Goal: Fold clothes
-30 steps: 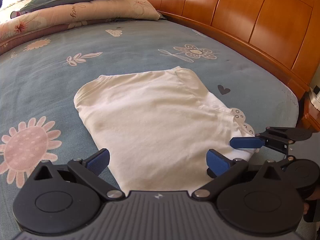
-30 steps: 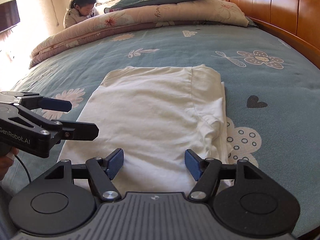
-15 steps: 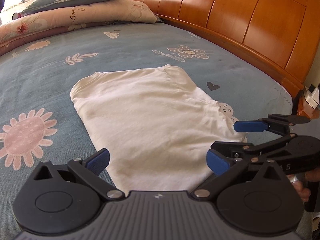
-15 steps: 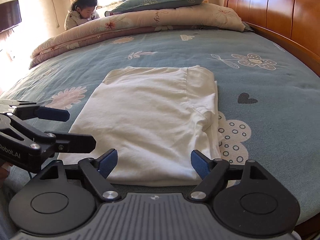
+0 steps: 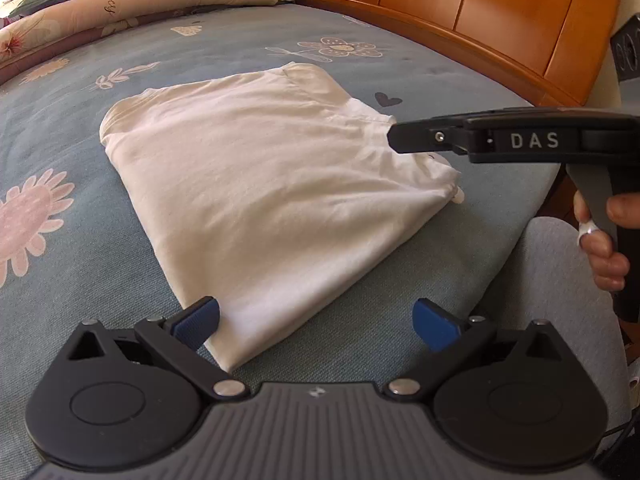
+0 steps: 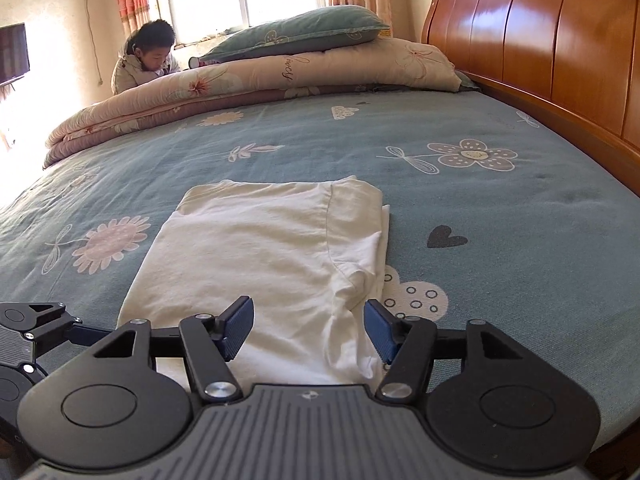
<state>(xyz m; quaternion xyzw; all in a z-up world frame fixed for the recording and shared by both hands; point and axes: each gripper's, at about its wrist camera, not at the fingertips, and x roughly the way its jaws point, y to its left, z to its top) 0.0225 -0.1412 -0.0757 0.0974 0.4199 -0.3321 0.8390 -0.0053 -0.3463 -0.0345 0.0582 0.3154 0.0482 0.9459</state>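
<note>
Since the earlier frames both grippers have drawn back toward the near edge of the bed (image 6: 500,216), and the right one's view has tipped up, so the window and wall now show.

The left gripper (image 5: 316,322) has its jaws wide apart and empty. The near corner of the shirt (image 5: 272,184) lies between them, close to the left blue pad (image 5: 198,320); whether the pad touches the cloth cannot be told. Bare sheet lies before the right pad. Ahead and to the right of these jaws the other tool's black body crosses over the shirt's right edge, with a hand (image 5: 600,236) on its grip.

The right gripper (image 6: 308,330) is also open wide, holding nothing. The folded shirt (image 6: 272,248) lies flat straight ahead of and between its jaws, its bunched right side just before the right pad. Left of these jaws, part of the left gripper shows. Far beyond lie a quilt (image 6: 240,88) and pillow (image 6: 296,32), and a person (image 6: 144,60) sits behind them. The headboard (image 6: 552,48) rises to the right.
</note>
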